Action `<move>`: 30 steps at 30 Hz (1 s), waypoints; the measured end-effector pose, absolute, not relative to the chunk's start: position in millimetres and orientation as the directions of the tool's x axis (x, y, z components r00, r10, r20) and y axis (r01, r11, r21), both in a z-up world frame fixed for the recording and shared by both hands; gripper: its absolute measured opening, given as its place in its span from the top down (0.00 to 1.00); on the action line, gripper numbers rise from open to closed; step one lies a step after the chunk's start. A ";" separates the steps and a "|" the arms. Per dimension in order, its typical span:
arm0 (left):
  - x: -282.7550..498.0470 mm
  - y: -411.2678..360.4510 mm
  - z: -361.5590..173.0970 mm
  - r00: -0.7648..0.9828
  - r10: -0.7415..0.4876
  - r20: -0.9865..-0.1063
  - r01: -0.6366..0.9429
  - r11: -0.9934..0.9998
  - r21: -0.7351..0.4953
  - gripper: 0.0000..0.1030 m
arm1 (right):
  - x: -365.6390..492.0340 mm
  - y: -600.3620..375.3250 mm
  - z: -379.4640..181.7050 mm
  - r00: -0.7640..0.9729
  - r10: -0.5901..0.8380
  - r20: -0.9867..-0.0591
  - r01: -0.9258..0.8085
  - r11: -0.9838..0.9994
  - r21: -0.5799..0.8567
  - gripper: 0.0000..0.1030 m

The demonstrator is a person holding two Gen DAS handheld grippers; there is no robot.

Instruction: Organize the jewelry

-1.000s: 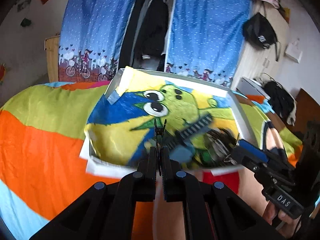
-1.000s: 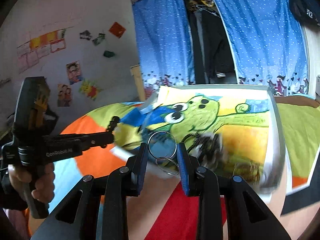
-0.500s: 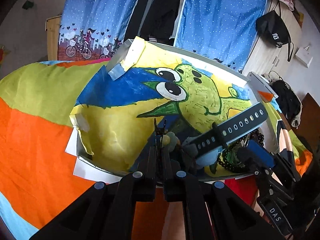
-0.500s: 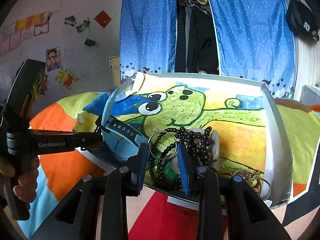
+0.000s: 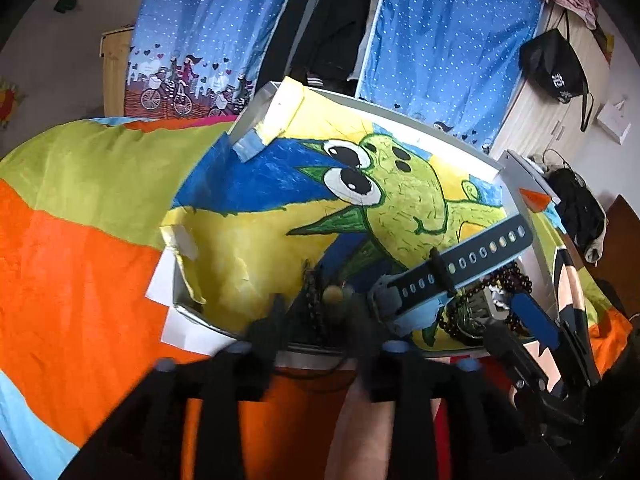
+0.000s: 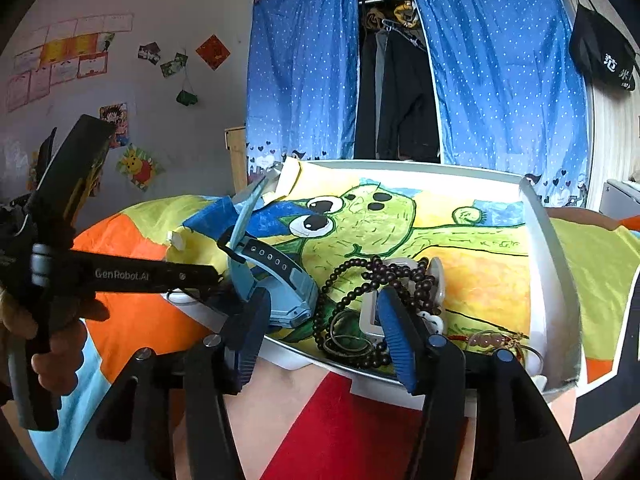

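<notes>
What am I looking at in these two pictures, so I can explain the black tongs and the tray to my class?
There is no robot: a person holds a two-fingered tool in each hand, each with a camera looking along its fingers. One picture is from the left hand-held gripper, the other from the right hand-held gripper. Both sit over a shallow white tray lined with a green cartoon drawing, on a colourful bedspread. In the tray lie a light blue watch with a dark strap, dark bead strings and thin metal rings. Both jaws have just opened and grip nothing.
</notes>
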State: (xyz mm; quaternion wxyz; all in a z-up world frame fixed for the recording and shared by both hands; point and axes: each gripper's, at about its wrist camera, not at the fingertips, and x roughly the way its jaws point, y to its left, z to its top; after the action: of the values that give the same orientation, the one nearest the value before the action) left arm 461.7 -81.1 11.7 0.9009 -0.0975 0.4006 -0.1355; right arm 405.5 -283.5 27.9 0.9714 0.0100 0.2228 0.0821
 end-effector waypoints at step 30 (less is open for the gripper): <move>379.0 -82.3 81.0 0.852 -0.170 -0.496 0.104 0.982 -0.157 0.00 | 322.1 -340.4 87.2 0.953 0.122 -0.278 -0.079 0.984 0.163 0.01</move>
State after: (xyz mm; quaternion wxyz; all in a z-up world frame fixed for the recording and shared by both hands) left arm 379.0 -82.3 81.0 0.9602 -0.0625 0.2627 -0.0713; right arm 322.1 -340.4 87.2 0.9853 0.0751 0.1447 0.0511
